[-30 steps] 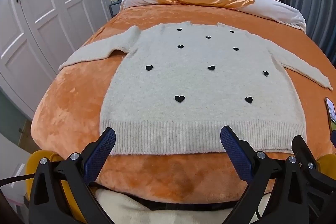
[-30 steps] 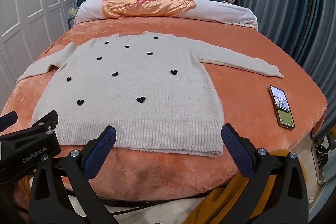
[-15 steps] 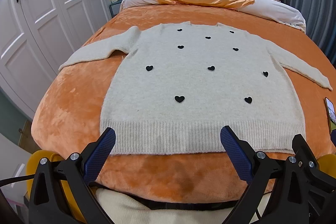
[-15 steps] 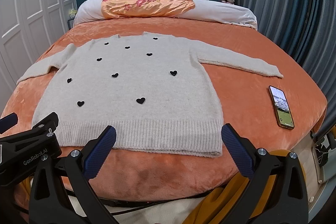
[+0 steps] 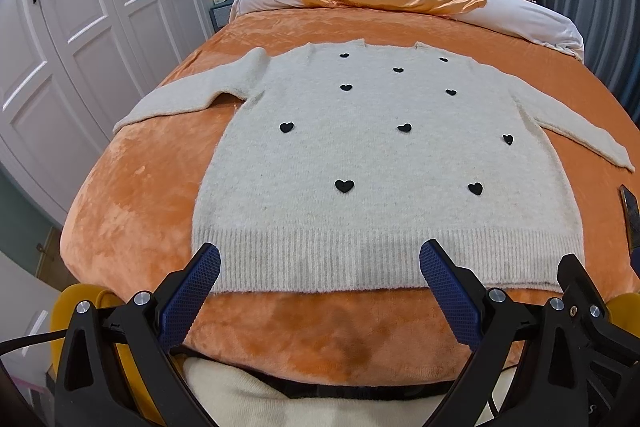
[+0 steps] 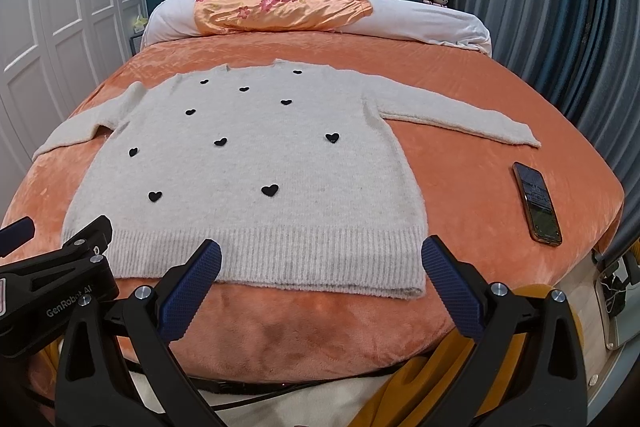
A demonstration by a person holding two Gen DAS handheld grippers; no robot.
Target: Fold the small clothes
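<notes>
A cream knit sweater with small black hearts (image 5: 376,155) lies flat, front up, on an orange plush bedspread (image 5: 132,195), sleeves spread to both sides, ribbed hem nearest me. It also shows in the right wrist view (image 6: 256,167). My left gripper (image 5: 320,267) is open and empty, hovering just short of the hem's left half. My right gripper (image 6: 320,267) is open and empty, just short of the hem's right half. The left gripper's body shows at the lower left of the right wrist view (image 6: 52,279).
A phone (image 6: 537,201) lies on the bedspread right of the sweater. An orange floral quilt (image 6: 280,5) and white pillows (image 6: 432,23) sit at the headboard. White wardrobe doors (image 5: 92,7) stand to the left, grey curtains (image 6: 560,7) to the right.
Both grippers have shifted very slightly; the sweater lies unmoved.
</notes>
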